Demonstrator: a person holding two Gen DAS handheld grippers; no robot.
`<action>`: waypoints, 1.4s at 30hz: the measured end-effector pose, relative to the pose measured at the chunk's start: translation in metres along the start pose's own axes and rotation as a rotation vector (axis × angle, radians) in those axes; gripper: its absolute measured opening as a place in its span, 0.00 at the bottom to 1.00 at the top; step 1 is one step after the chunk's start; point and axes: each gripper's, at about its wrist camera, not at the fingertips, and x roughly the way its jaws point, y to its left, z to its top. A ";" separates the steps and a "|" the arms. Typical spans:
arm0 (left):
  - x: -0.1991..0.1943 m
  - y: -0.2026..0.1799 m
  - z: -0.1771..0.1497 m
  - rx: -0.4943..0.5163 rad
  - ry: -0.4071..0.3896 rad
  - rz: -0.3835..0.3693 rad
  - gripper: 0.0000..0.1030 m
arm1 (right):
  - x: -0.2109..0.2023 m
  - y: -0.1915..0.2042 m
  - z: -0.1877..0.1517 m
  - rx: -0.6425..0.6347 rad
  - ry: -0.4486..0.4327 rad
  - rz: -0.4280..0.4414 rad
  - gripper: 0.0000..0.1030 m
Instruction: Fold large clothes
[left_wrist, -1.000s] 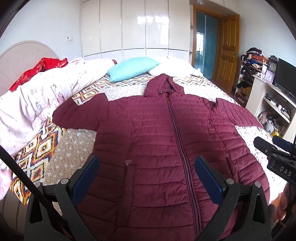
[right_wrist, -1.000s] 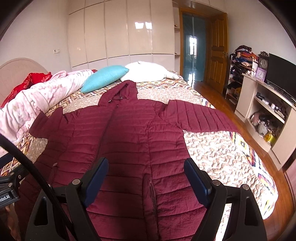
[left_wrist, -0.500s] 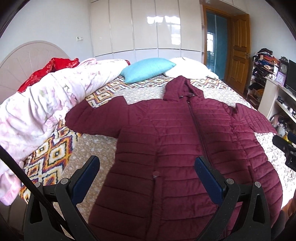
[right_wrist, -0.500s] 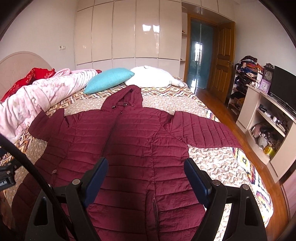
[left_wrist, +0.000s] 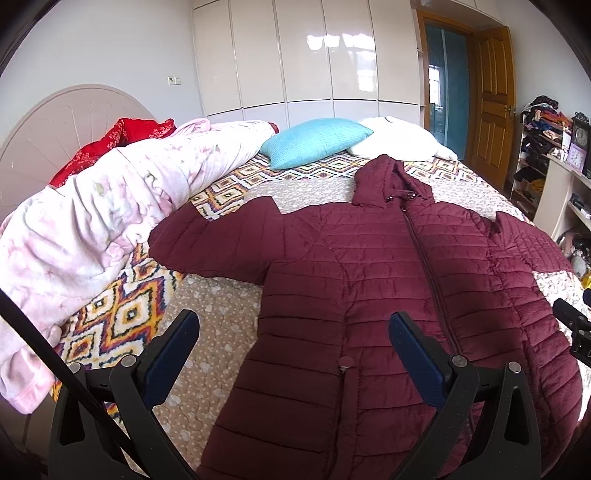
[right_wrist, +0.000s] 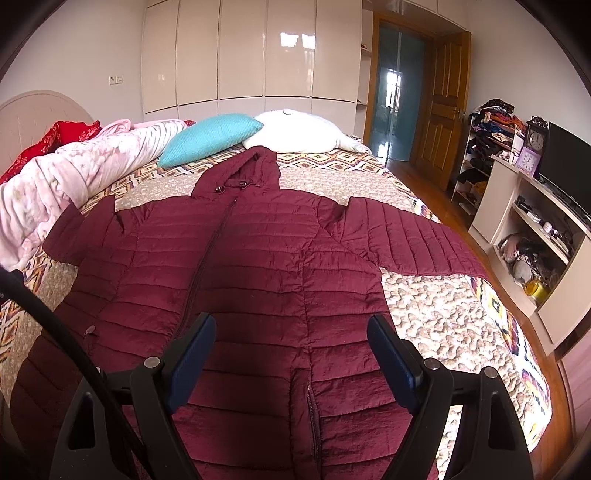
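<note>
Blue-padded fingers of the left gripper (left_wrist: 293, 341) stand spread wide, holding nothing, above the jacket's lower left side. The right gripper (right_wrist: 291, 341) is spread and empty too, over the lower front. The maroon quilted jacket (right_wrist: 236, 266) lies flat, zipped, sleeves out, across the bed (right_wrist: 436, 310), hood toward the turquoise pillow (right_wrist: 210, 138) at the far edge.

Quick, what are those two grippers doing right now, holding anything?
Left gripper: open, holding nothing, above the jacket.
Right gripper: open, holding nothing.
</note>
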 end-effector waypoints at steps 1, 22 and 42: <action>0.002 0.002 0.000 0.004 0.001 0.006 0.99 | 0.002 0.001 0.000 0.000 0.005 0.002 0.85; 0.114 0.195 0.062 -0.199 0.065 0.113 0.99 | 0.081 0.049 0.002 -0.004 0.111 0.057 0.86; 0.338 0.350 0.075 -0.669 0.246 -0.085 0.95 | 0.137 0.073 -0.023 -0.042 0.172 0.093 0.99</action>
